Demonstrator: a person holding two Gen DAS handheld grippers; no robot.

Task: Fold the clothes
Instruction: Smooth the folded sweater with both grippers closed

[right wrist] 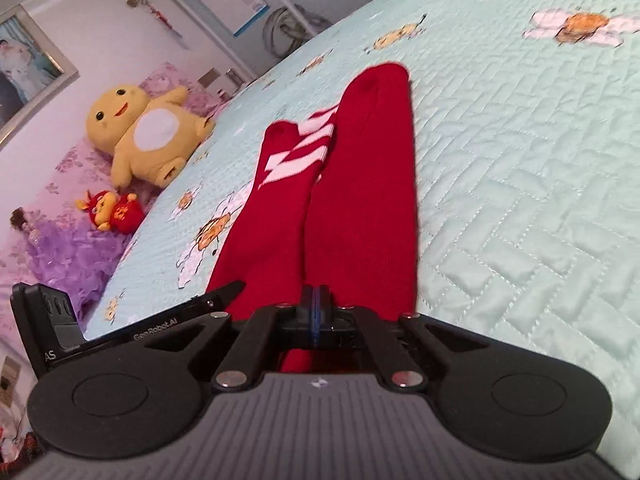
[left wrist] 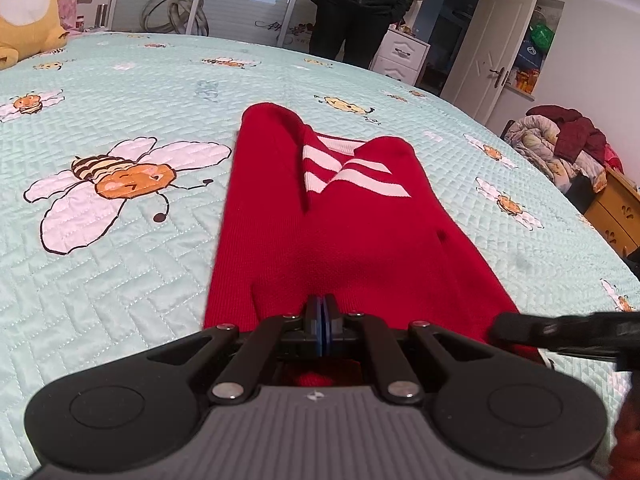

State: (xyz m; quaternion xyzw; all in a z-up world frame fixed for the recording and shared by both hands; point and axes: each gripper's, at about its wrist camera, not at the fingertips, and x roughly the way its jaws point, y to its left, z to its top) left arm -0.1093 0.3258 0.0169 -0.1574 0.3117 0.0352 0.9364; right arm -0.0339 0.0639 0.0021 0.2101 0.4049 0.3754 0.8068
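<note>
Red sweater [left wrist: 336, 232] lies flat down the middle of the bed [left wrist: 120, 280], sides folded in. My left gripper [left wrist: 322, 312] and right gripper [right wrist: 316, 304] both pinch its near hem, fingers closed. Next I should lift and carry the hem up to the collar.

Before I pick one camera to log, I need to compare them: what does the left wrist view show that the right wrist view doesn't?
Only the left wrist view shows a person in dark clothes, a white door and a heap of bedding. Only the right wrist view shows the yellow plush's face, a small red toy and a framed picture. Both show the red sweater on the bee-print quilt, each view's tongs shut on its near hem.
</note>
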